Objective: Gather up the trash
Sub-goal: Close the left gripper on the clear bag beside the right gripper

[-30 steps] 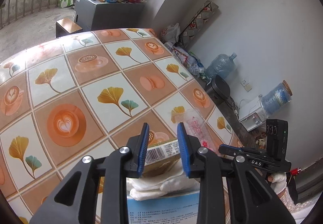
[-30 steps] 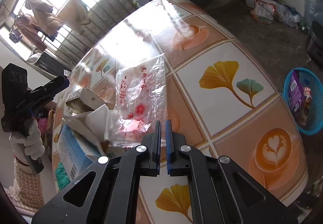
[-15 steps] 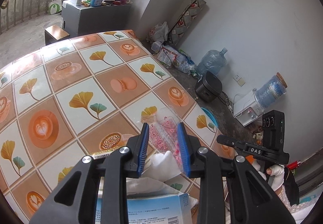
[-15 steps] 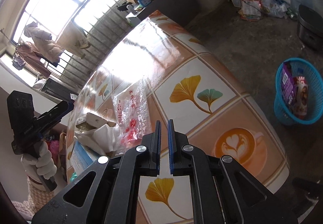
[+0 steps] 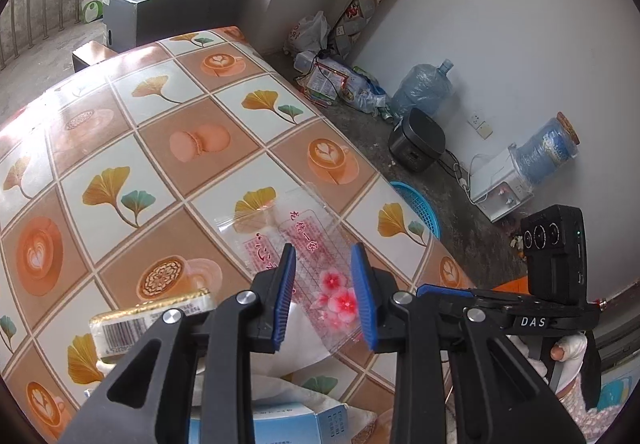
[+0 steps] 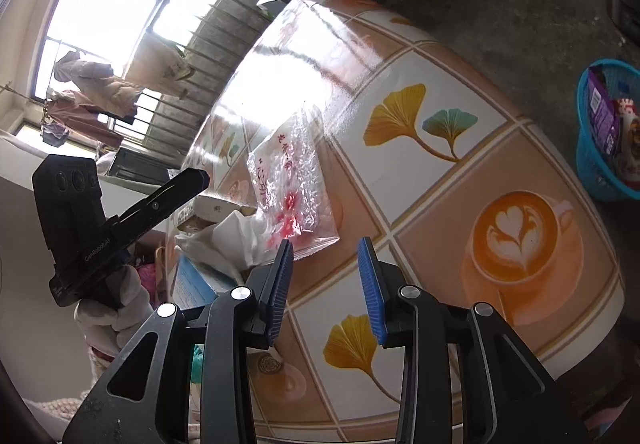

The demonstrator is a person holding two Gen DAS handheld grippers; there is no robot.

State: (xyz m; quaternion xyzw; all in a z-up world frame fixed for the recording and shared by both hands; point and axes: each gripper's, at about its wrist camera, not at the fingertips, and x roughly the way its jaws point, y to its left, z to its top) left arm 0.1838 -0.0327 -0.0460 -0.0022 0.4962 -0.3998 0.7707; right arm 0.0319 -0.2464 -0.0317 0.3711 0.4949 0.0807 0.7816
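Note:
A clear plastic bag with red flowers and print lies flat on the patterned table; it also shows in the right wrist view. My left gripper is open and empty, above the bag's near end. My right gripper is open and empty, just in front of the bag's near corner. White crumpled tissue, a small gold-edged box and a blue-and-white carton lie beside the bag. A blue trash basket with wrappers stands on the floor past the table's edge.
The table edge drops to a concrete floor with a black rice cooker, water bottles and loose bags by the wall. A grey cabinet with bottles stands beyond the table's far end.
The right gripper has opened from shut. The left gripper has shifted from over the small box to over the plastic bag. Both cameras have pulled back slightly.

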